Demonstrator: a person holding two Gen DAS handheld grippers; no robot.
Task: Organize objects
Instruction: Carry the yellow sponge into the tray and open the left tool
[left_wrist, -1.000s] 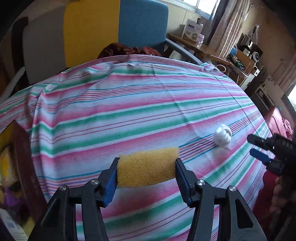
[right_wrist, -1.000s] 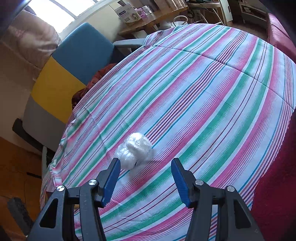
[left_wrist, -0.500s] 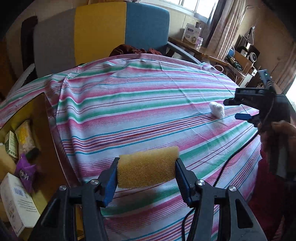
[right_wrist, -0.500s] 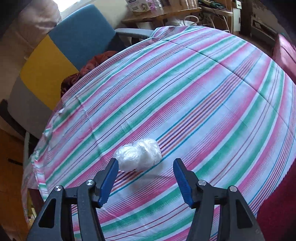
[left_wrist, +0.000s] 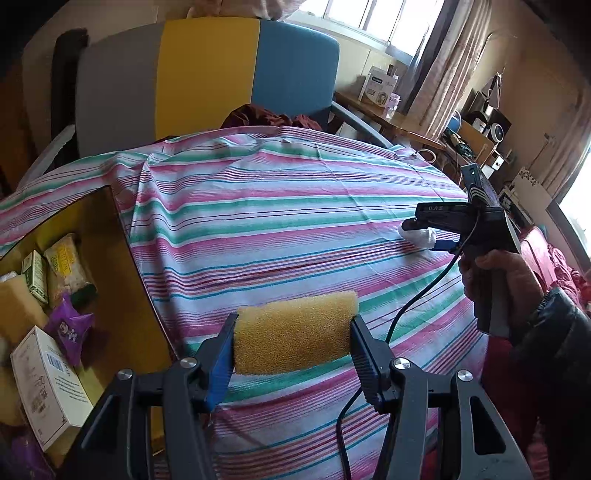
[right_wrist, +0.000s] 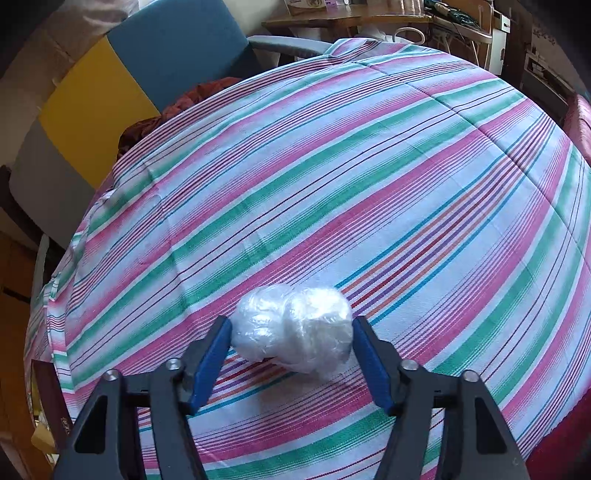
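Left gripper (left_wrist: 291, 341) is clamped end to end on the yellow porous sponge block (left_wrist: 295, 332), long axis crosswise between the pads, held above the near edge of the striped pink, green and white tablecloth (left_wrist: 280, 221). Open yellow-walled box of packets and cartons (left_wrist: 110, 258) sits just left of that cloth edge, nearer the left gripper. Farther out, right gripper (right_wrist: 291, 349) stands apart, straddling the white crumpled plastic-wrapped bundle (right_wrist: 295, 332), which lies on the cloth with its long axis across the jaws, pads about touching its ends. Half a second ago the bundle lay ahead of the fingertips; the right gripper has advanced around it, and the box shows more.
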